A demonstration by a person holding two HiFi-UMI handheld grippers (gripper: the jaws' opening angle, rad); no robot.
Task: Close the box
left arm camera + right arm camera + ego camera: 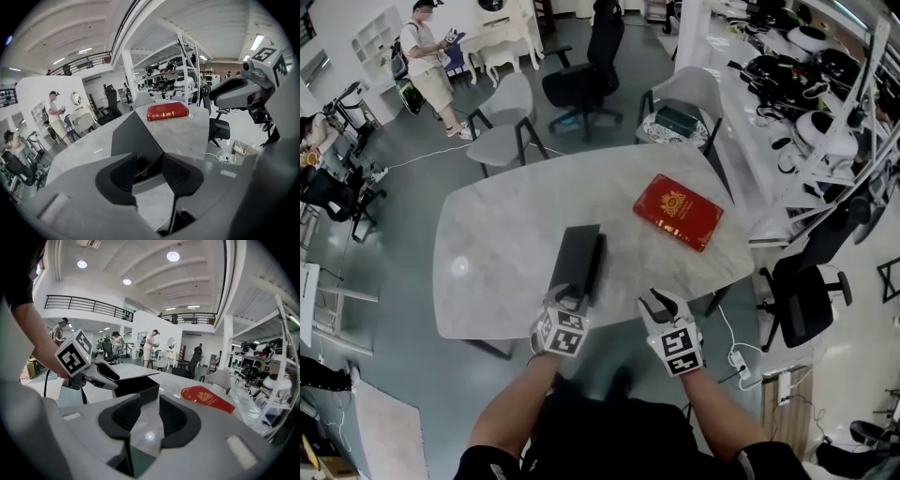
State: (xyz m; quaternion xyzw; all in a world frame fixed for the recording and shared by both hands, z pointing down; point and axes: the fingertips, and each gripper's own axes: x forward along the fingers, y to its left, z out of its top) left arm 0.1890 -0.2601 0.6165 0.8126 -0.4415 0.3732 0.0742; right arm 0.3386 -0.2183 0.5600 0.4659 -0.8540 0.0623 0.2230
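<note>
Looking at a black box (579, 258) lying on the marble table (506, 234), left of centre, well apart from the red box (679, 211). Got the left gripper (566, 297) at its near end, jaws spread wide around the corner, not pinching. Same with the right gripper (664, 302): spread apart, holding nothing. Can't tell if the lid (136, 377) is fully seated. Could easily shove the whole box across that slick top, or leave the lid skewed, by pushing from one end only.
</note>
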